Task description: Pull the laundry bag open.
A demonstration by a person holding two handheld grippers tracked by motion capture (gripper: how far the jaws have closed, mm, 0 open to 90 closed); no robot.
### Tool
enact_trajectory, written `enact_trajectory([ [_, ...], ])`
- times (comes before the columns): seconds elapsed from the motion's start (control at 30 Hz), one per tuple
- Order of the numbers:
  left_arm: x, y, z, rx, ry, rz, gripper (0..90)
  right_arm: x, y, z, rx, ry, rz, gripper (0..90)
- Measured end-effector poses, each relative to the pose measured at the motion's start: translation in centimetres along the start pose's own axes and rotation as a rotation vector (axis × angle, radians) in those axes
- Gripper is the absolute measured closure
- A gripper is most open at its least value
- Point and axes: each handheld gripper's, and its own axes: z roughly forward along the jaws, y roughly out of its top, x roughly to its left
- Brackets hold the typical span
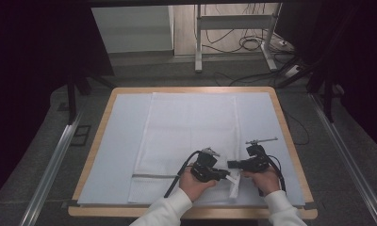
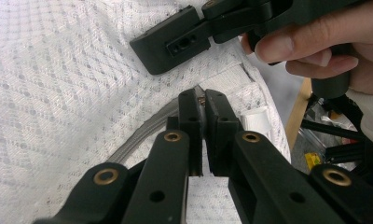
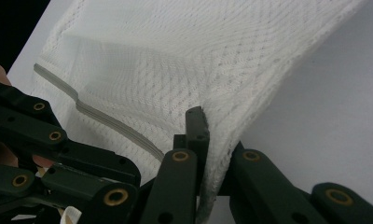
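Two hands come in from the bottom edge, close together over the near right corner of the white mesh bag, which lies flat on the pale blue mat. Left gripper points right, and its jaws are pinched on the bag's zipper pull. Right gripper points left, clamped on the bag's edge beside the grey zipper.

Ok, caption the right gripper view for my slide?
Right gripper clamps the white mesh bag's edge beside its grey zipper.
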Motion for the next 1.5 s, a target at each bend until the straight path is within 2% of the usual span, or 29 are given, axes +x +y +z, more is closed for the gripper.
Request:
enact_trajectory([
  [0.17, 0.1, 0.0, 0.0, 0.002, 0.004, -0.002, 87.2, 0.0, -0.1, -0.1, -0.011, -0.005, -0.003, 88.3],
  [0.27, 0.0, -0.1, 0.0, 0.009, 0.021, 0.015, 87.2, 0.0, -0.1, -0.1, -0.011, -0.002, -0.004, 88.3],
  [0.57, 0.4, -0.2, 0.0, 0.011, 0.008, -0.01, 87.2, 0.1, -0.2, -0.1, -0.017, -0.007, -0.013, 88.4],
  [1.5, 1.1, -0.9, 0.0, 0.014, 0.015, -0.028, 87.1, 0.2, -0.5, -0.2, -0.022, -0.02, -0.015, 88.5],
])
